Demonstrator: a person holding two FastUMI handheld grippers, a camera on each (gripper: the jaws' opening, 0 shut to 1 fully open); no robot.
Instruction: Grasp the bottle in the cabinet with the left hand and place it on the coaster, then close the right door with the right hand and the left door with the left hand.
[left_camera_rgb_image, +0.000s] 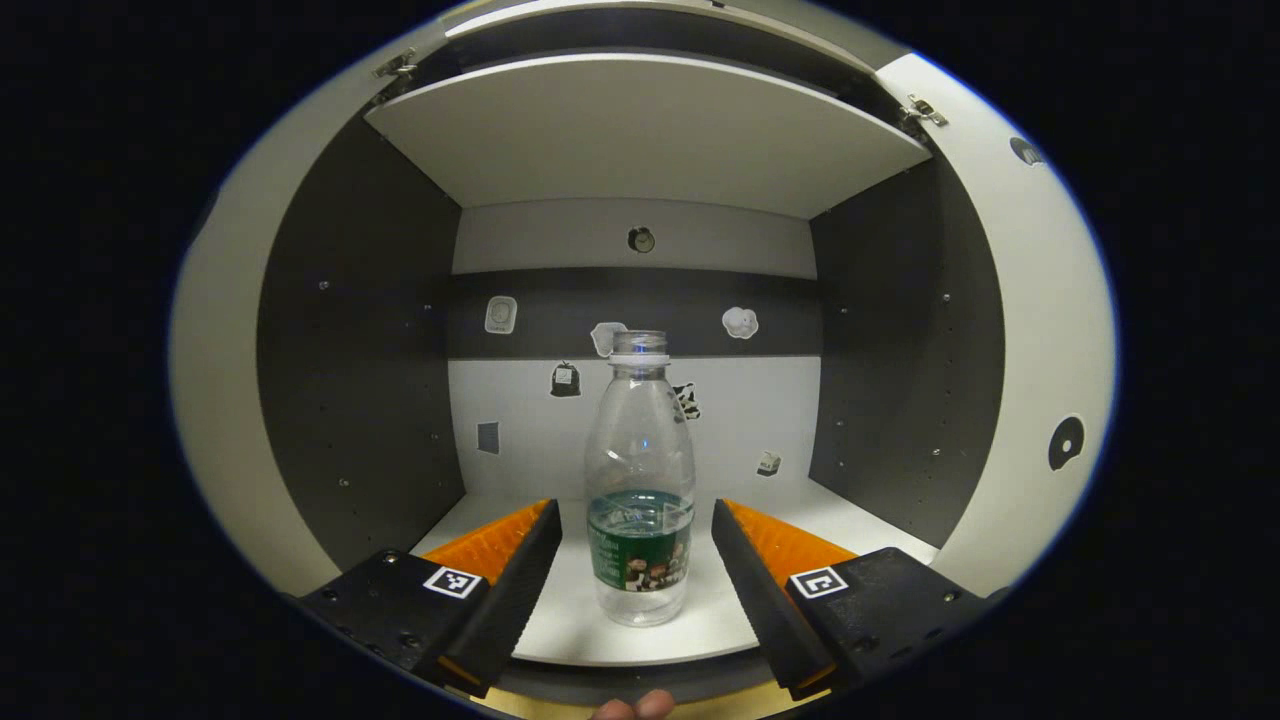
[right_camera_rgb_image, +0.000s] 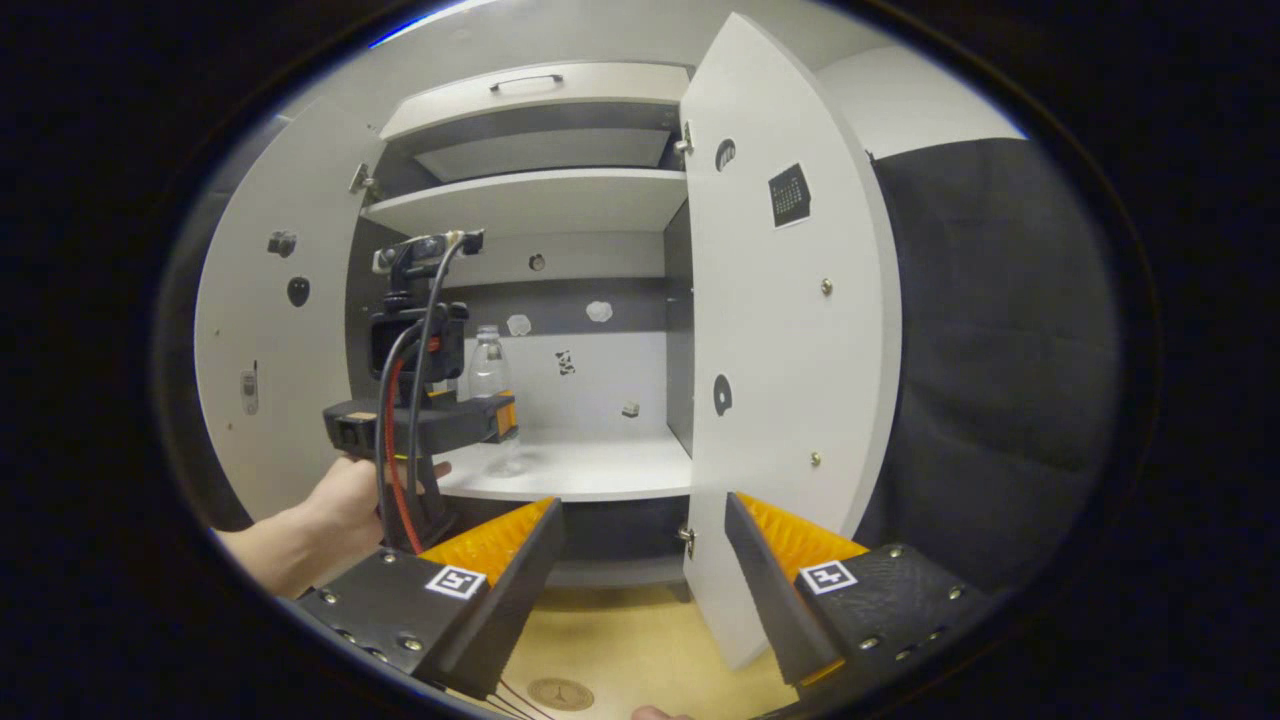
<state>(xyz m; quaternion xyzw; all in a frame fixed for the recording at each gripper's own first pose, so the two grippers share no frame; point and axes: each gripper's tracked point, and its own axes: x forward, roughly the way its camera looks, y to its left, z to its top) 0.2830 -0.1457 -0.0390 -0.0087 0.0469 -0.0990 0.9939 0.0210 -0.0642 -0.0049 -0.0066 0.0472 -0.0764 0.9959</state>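
Left gripper (left_camera_rgb_image: 637, 520) gapes wide, fingers flanking the upright clear bottle (left_camera_rgb_image: 640, 480) on the cabinet shelf (left_camera_rgb_image: 800, 510), not touching; right gripper (right_camera_rgb_image: 645, 520) wide open, empty, near the open right door (right_camera_rgb_image: 780, 380).

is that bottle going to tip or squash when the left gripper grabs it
The bottle looks almost empty, so probably light and easy to knock over if a finger bumps it. Its thin clear walls would likely dent under a hard squeeze. The left gripper is open with a finger on each side, which should limit tipping.
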